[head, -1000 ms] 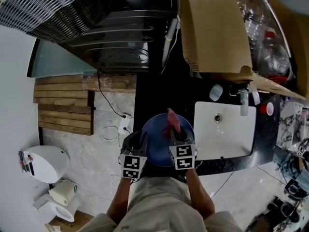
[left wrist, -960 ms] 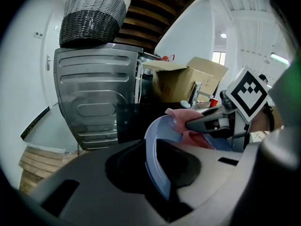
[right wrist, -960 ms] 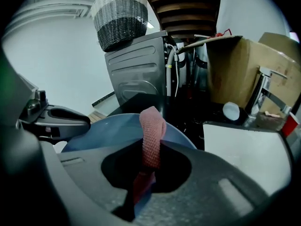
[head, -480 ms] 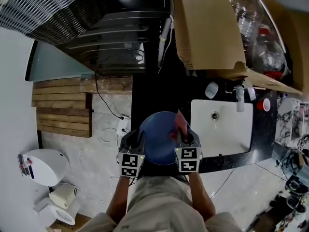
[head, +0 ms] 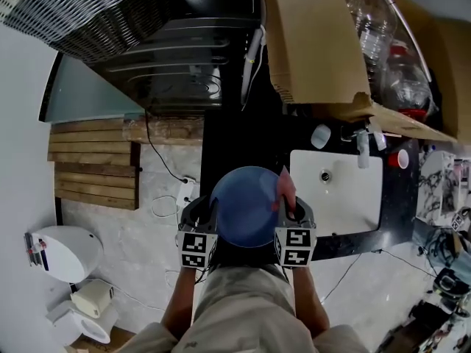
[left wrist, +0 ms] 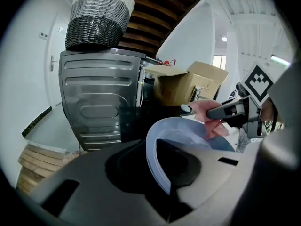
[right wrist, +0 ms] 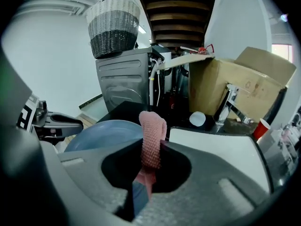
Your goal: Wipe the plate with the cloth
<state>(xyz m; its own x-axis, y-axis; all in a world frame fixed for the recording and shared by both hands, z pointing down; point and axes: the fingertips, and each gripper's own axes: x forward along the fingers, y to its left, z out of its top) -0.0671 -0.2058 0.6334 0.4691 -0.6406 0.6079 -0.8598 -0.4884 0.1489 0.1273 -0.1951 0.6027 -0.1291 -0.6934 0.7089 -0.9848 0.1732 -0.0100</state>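
The blue plate (head: 245, 206) hangs over the near edge of a black counter (head: 234, 142), its left rim clamped between the closed jaws of the left gripper (head: 207, 210). The right gripper (head: 289, 206) is closed on a pink cloth (head: 284, 185), which stands up at the plate's right edge. A white sink (head: 346, 197) with a faucet (head: 362, 150) lies just right. Behind stand a dark washing machine (head: 180, 57) topped by a wicker basket (head: 70, 9), and a cardboard box (head: 313, 39). A toilet (head: 68, 248) sits on the pale stone floor (head: 140, 219) at lower left.

Blue plate (head: 246, 206), pink cloth (head: 285, 186) at rim
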